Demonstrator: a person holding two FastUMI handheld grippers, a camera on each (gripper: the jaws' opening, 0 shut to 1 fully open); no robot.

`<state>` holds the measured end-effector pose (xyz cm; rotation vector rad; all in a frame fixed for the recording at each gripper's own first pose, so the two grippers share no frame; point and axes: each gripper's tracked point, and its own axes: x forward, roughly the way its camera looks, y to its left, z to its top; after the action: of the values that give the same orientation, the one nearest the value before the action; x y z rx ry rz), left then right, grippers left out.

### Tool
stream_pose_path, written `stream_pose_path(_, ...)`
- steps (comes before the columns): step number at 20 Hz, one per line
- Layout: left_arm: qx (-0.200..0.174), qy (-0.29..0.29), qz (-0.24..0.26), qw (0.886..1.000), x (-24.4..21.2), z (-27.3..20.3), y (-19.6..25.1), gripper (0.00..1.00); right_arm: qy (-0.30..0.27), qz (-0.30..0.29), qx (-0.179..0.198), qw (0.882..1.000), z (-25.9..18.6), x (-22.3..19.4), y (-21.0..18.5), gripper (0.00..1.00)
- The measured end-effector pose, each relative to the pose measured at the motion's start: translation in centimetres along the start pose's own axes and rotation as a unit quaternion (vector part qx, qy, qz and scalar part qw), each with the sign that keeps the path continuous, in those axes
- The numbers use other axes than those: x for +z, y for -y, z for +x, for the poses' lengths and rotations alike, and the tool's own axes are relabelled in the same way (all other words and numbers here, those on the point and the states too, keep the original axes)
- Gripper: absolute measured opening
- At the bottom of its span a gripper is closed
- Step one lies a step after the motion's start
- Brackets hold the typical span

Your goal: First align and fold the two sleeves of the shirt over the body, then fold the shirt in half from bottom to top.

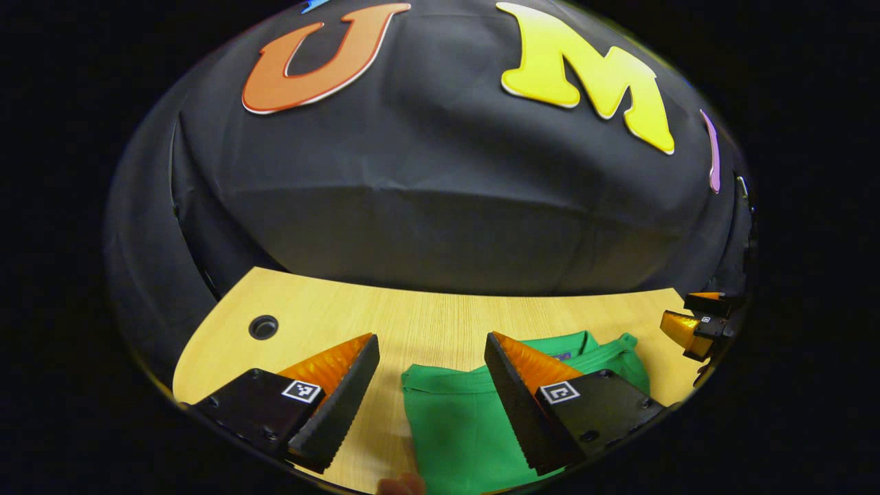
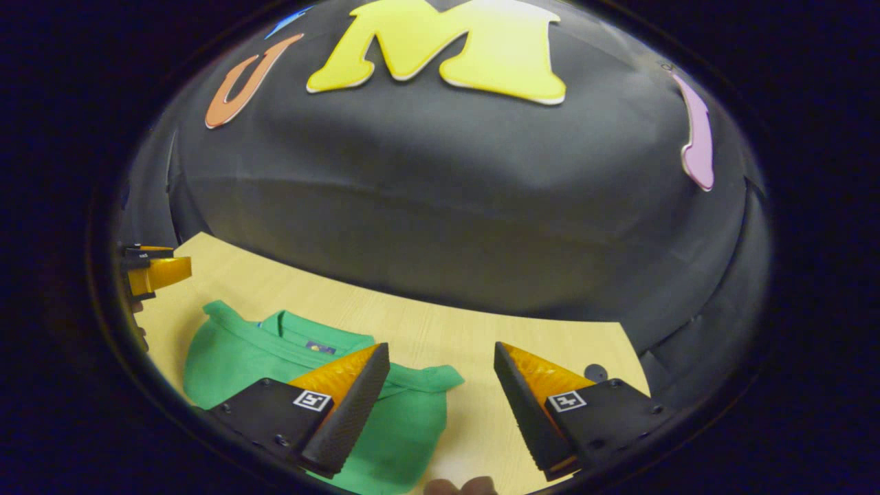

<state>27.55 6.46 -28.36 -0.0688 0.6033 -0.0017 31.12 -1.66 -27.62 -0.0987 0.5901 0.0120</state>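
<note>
Green shirt (image 1: 460, 426) lies flat on the wooden table (image 1: 426, 323), collar (image 2: 302, 330) toward the far wall, near the table's middle. Both sleeves look already folded in over the body — the outline is a compact block with straight side edges and no sleeve trailing out. From the left gripper view the left edge runs clean from the shoulder toward the near side; from the right gripper view the right shoulder corner sits squared off.

Whether the bottom-to-top fold is done I cannot tell: the hem is hidden below both views. The collar is uncovered, so if the fold has been made it stops short of the neckline. My judgement — sleeves done, final half-fold either pending or just completed.

Left gripper (image 1: 430, 405): jaws wide apart, holding nothing, raised above the shirt's left edge. Right gripper (image 2: 440, 405): jaws likewise spread, empty, above the right edge and bare table.

Cloth looks smooth, few wrinkles, a small label inside the collar. A cable hole (image 1: 263, 327) sits in the table at far left, well apart from the shirt.
</note>
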Motion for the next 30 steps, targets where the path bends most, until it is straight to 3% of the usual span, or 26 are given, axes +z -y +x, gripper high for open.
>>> stream_pose_path(6, -0.008, 0.102, 0.015, 0.995, 8.2, -12.2, 1.6, 0.99, 0.092, 0.051, -0.004, 0.994, -11.6, 6.6, 1.5, 0.98)
stream_pose_path(8, -0.007, 0.139, 0.025, 0.99, 10.8, -16.6, 2.6, 0.99, 0.124, 0.057, -0.022, 0.99, -16.1, 8.5, 2.8, 0.98)
stream_pose_path(14, -0.005, 0.205, 0.044, 0.978, 12.9, -28.2, 5.7, 0.98, 0.197, 0.069, -0.04, 0.977, -28.3, 11.1, 3.8, 0.97)
stream_pose_path(20, -0.005, 0.24, 0.047, 0.97, 11.9, -36.7, 7.8, 0.98, 0.244, 0.058, -0.043, 0.967, -37.5, 10.3, 2.6, 0.98)
stream_pose_path(23, -0.014, 0.226, 0.017, 0.974, 9.9, -39.5, 8.5, 0.98, 0.255, 0.08, -0.028, 0.963, -40.9, 9.6, 0.6, 0.98)
stream_pose_path(30, -0.014, 0.22, 0.024, 0.975, 6.9, -43.4, 8.2, 0.98, 0.266, 0.071, -0.012, 0.961, -44.6, 7.6, -2.0, 0.98)
